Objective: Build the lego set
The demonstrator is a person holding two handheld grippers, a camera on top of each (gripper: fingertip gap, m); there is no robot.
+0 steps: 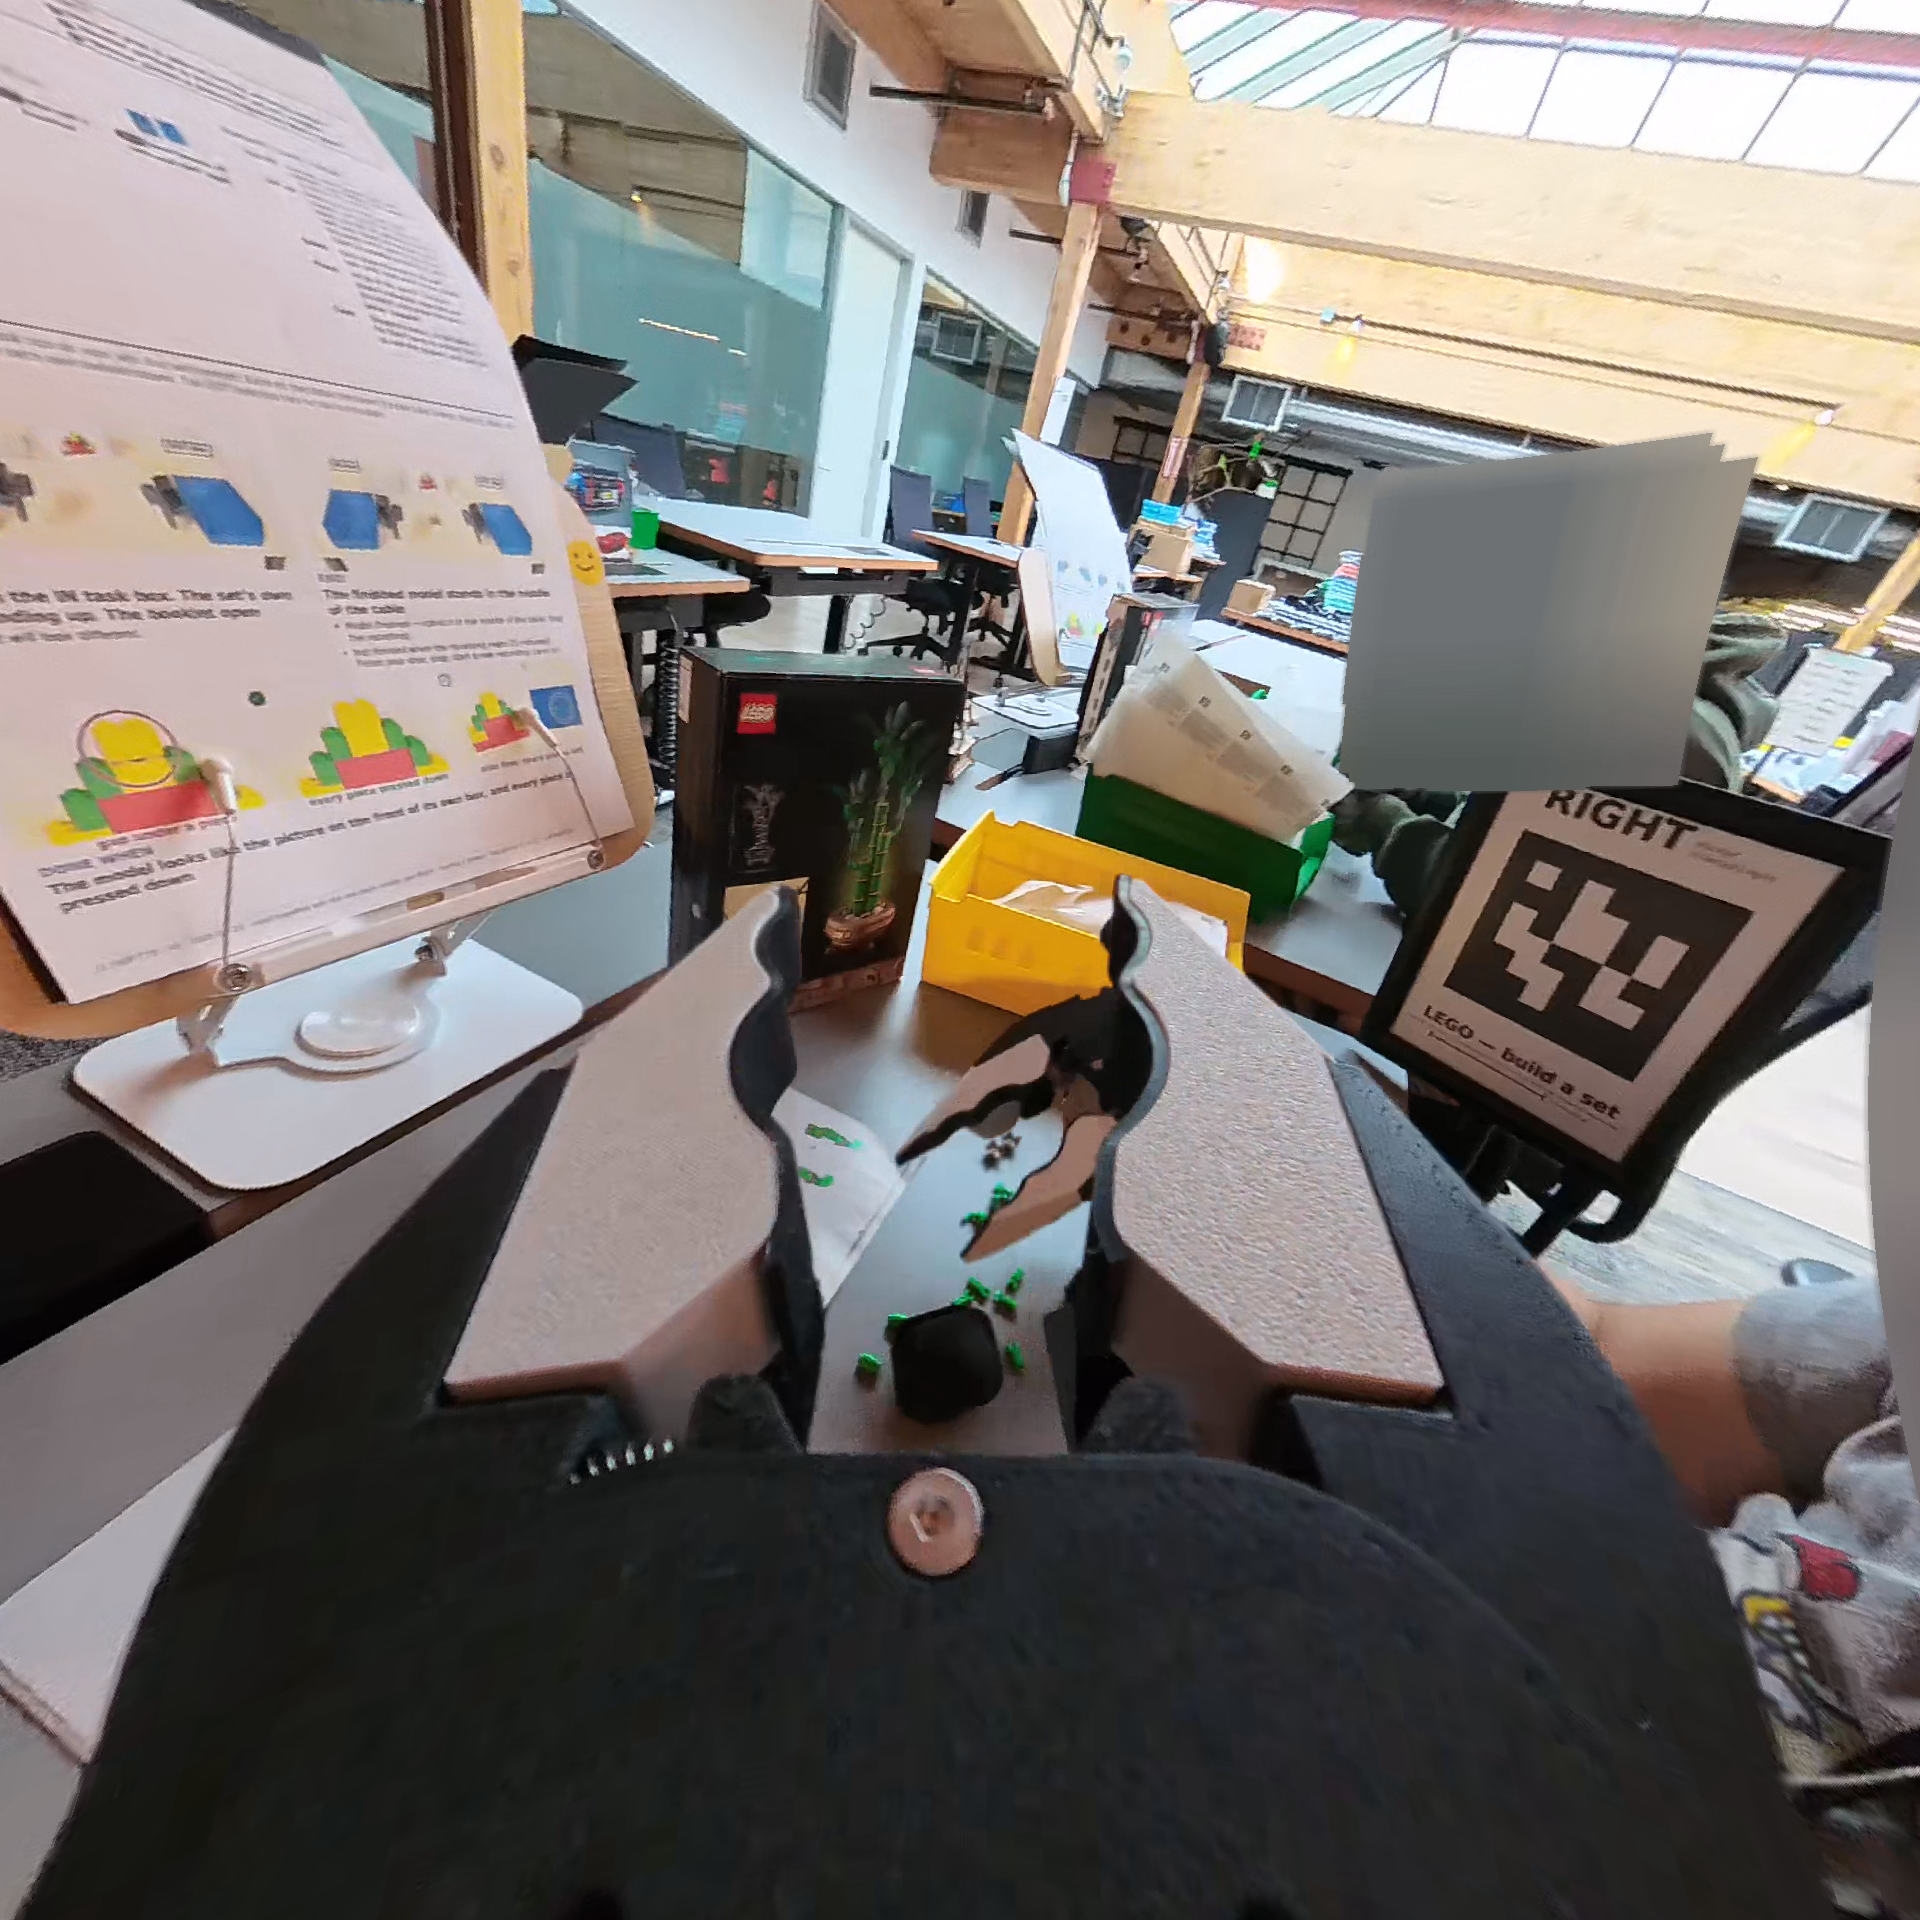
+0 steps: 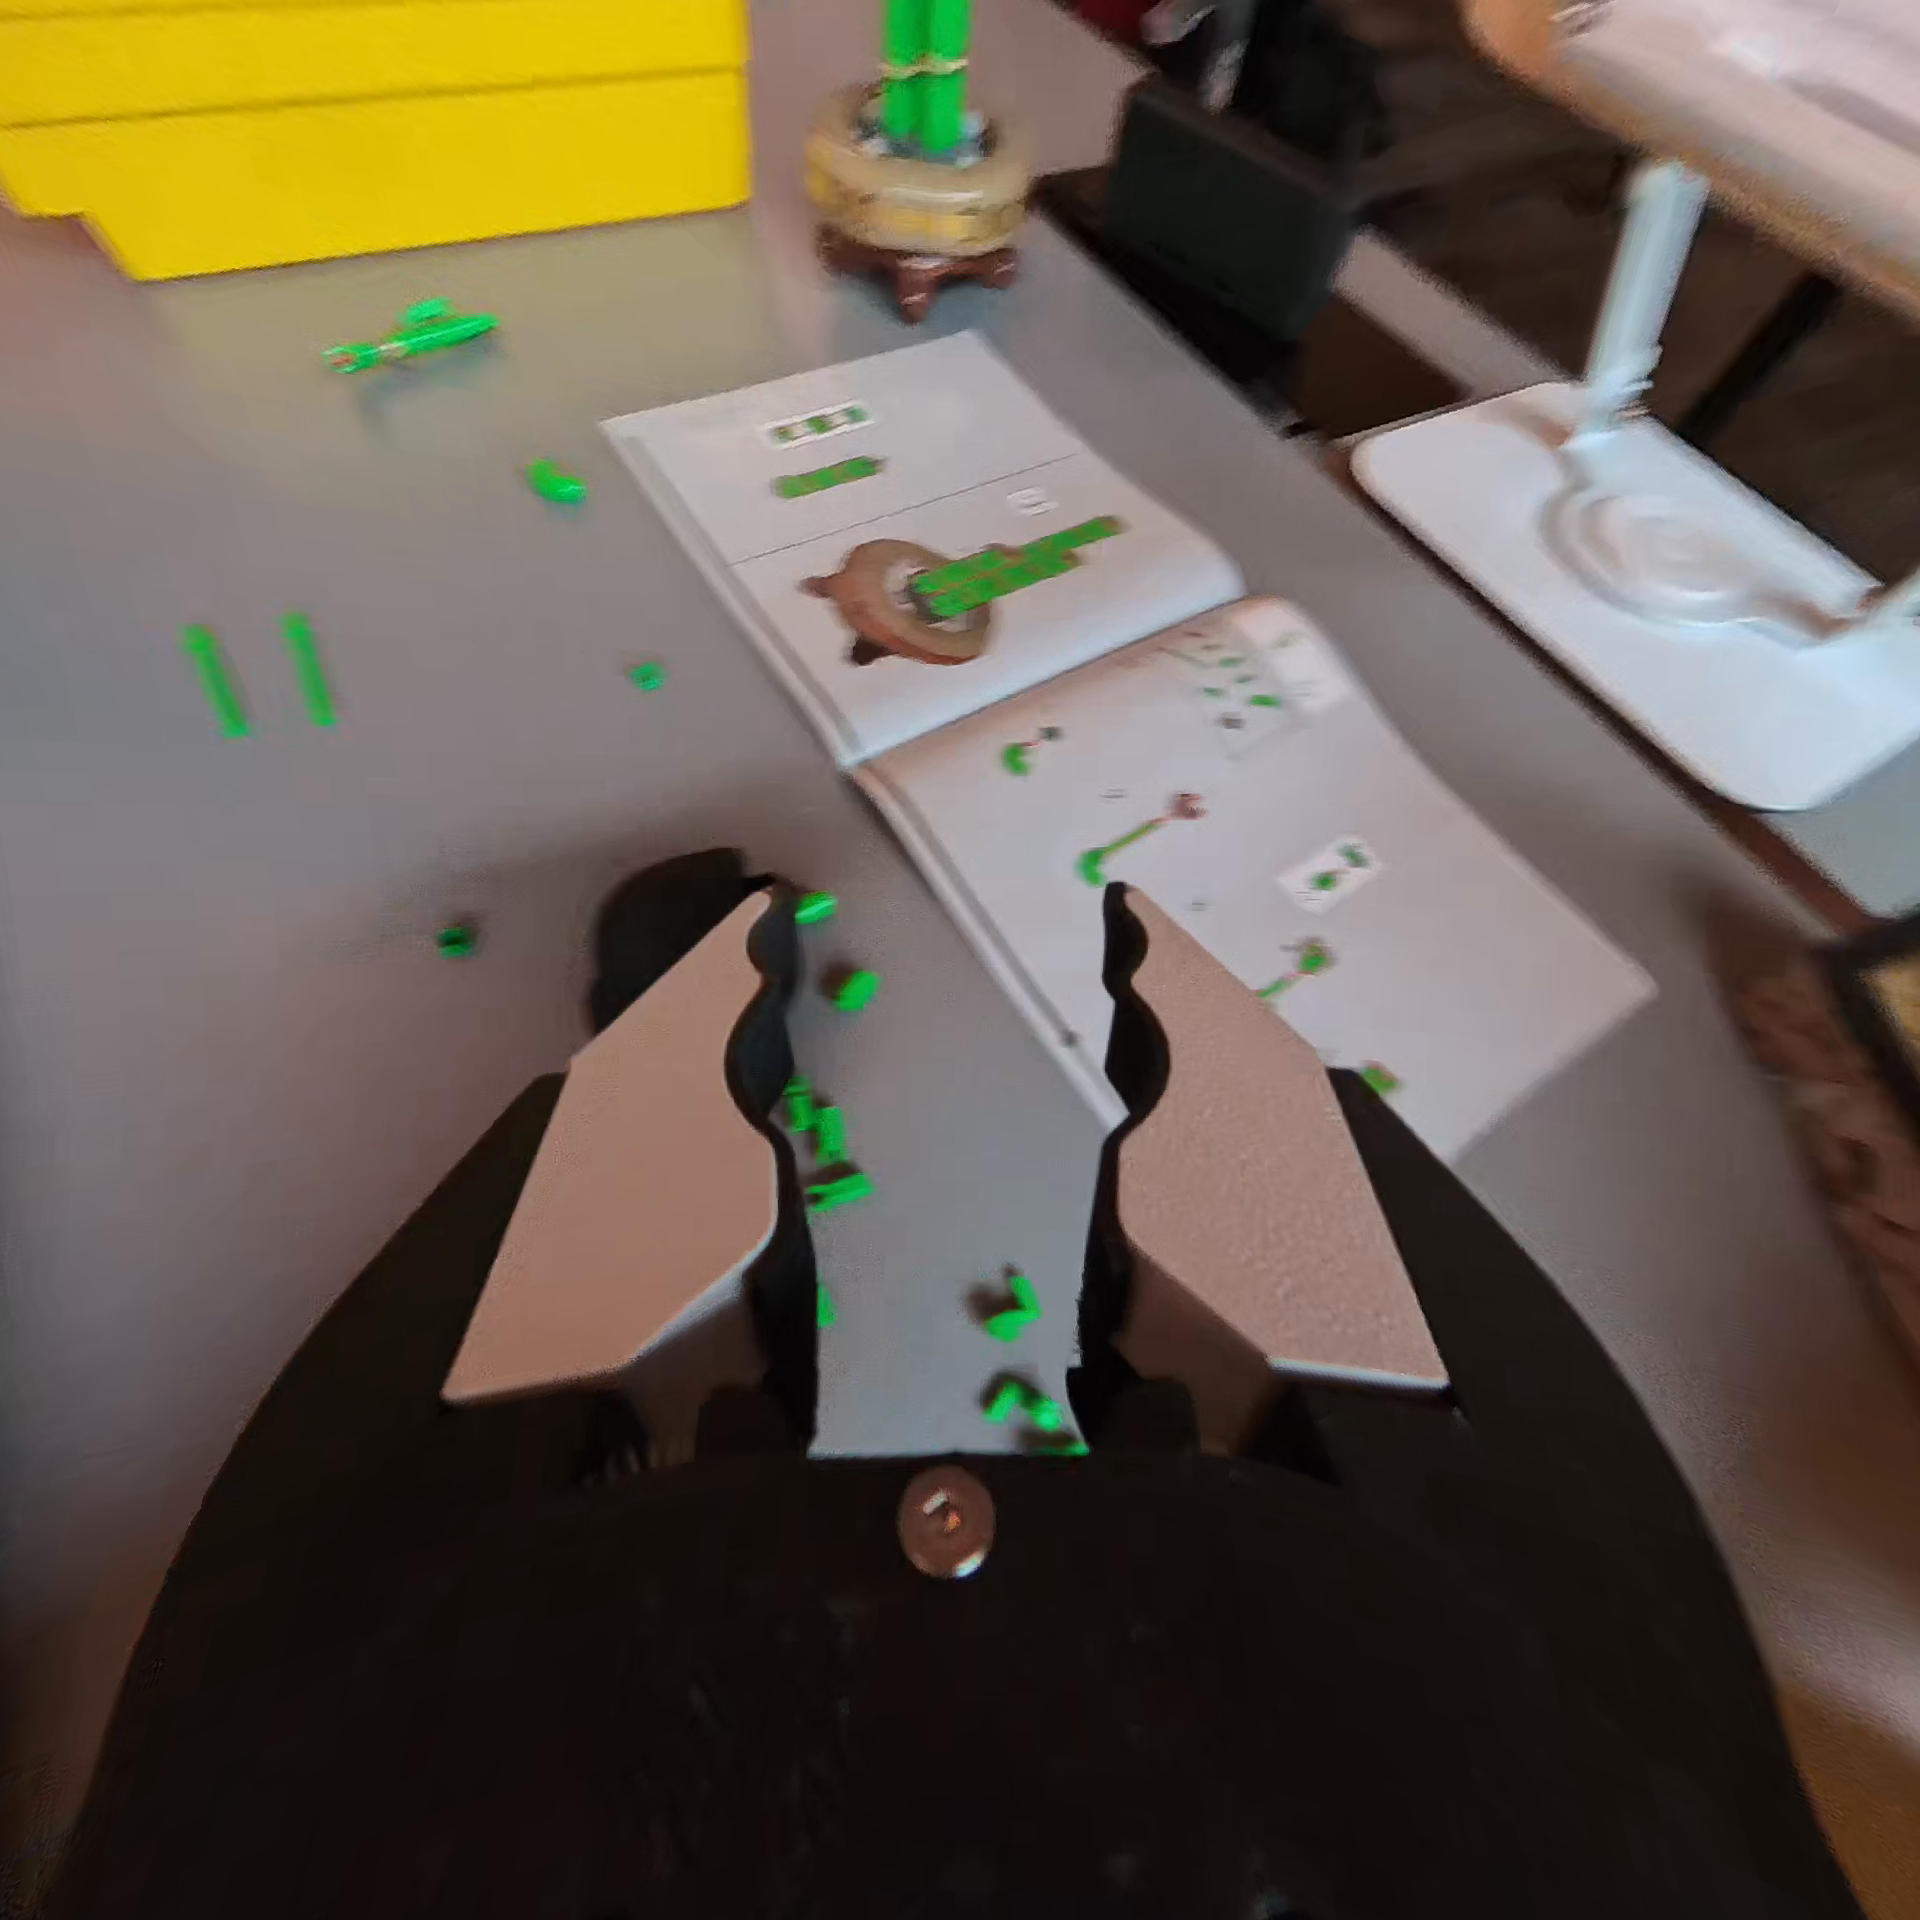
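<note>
Tongs [image 2: 951, 904] agape over scattered green pieces [image 2: 831, 1138].

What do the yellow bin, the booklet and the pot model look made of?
Yellow bin: likely moulded plastic, with a uniform opaque colour and stepped wall. Booklet: printed paper, its pages curving at the spine. Pot model: plastic bricks by the look, tan ring on a brown foot; blur hides the finish.

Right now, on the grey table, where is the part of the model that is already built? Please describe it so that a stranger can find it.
Start at the yellow bin at the far edge of the table. Just to its right, beyond the open instruction booklet, stands the built model. It alone stands upright: green stalks rising from a round tan pot on a dark brown base, while the loose green pieces lie flat.
</note>
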